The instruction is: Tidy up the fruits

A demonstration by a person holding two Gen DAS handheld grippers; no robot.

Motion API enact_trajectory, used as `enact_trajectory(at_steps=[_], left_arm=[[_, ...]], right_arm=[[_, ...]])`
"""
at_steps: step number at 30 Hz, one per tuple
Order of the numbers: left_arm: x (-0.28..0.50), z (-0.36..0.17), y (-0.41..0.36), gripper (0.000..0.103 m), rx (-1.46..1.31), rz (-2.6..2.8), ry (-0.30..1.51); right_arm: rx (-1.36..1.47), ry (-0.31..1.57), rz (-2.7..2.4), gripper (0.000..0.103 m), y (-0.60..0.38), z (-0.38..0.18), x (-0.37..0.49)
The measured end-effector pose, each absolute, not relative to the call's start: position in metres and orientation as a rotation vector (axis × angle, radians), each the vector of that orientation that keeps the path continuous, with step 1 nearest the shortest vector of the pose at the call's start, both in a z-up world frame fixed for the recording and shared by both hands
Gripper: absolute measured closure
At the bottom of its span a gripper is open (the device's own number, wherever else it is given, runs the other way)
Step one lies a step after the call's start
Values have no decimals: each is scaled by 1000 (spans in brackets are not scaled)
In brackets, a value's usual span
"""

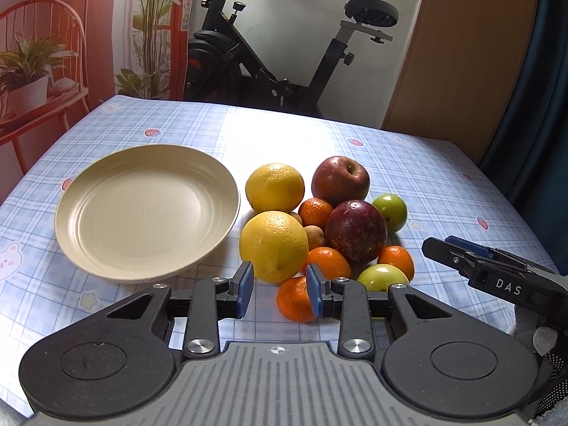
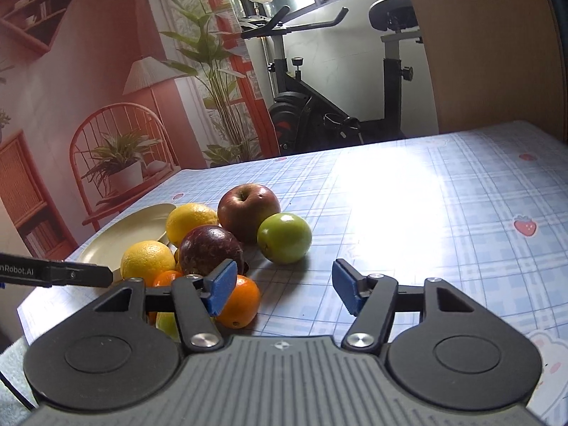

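A pile of fruit lies on the table right of an empty beige plate [image 1: 145, 209]: two yellow oranges [image 1: 273, 245], a red apple [image 1: 340, 181], a dark purple fruit [image 1: 355, 230], green fruits [image 1: 390, 209] and several tangerines [image 1: 328, 261]. My left gripper [image 1: 280, 291] is open, just short of the near yellow orange, with a tangerine [image 1: 294, 300] by its right pad. My right gripper [image 2: 284, 285] is open at the pile's right side, its left pad over a tangerine [image 2: 239, 301]. The plate [image 2: 124, 234] and the green fruit [image 2: 284, 238] also show in the right wrist view.
The table wears a blue checked cloth [image 1: 443, 184]. An exercise bike [image 1: 284, 56] stands behind the far edge, a wooden panel [image 1: 468, 53] at the back right. The right gripper's finger [image 1: 490, 269] shows in the left wrist view.
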State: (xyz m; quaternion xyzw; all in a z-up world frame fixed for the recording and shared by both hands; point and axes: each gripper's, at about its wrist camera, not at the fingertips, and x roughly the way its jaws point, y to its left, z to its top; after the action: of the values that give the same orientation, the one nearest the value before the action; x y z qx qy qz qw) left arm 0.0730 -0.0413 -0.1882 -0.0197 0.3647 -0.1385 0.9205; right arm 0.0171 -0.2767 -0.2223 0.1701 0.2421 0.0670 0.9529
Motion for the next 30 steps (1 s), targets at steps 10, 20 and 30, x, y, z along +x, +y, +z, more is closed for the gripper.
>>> enact_trajectory(at_steps=[10,20,30], left_arm=[[73,-186,-45,68,-46,-318,749],[74,-187,-40,68,-63,-309,760],[72,-188,-41,68,-58,-339,762]], right_arm=[[262,508,137,42,-257,-218,11],[180,533,190,42,-228,-214,3],[176,547,227,42,-223,-215,2]])
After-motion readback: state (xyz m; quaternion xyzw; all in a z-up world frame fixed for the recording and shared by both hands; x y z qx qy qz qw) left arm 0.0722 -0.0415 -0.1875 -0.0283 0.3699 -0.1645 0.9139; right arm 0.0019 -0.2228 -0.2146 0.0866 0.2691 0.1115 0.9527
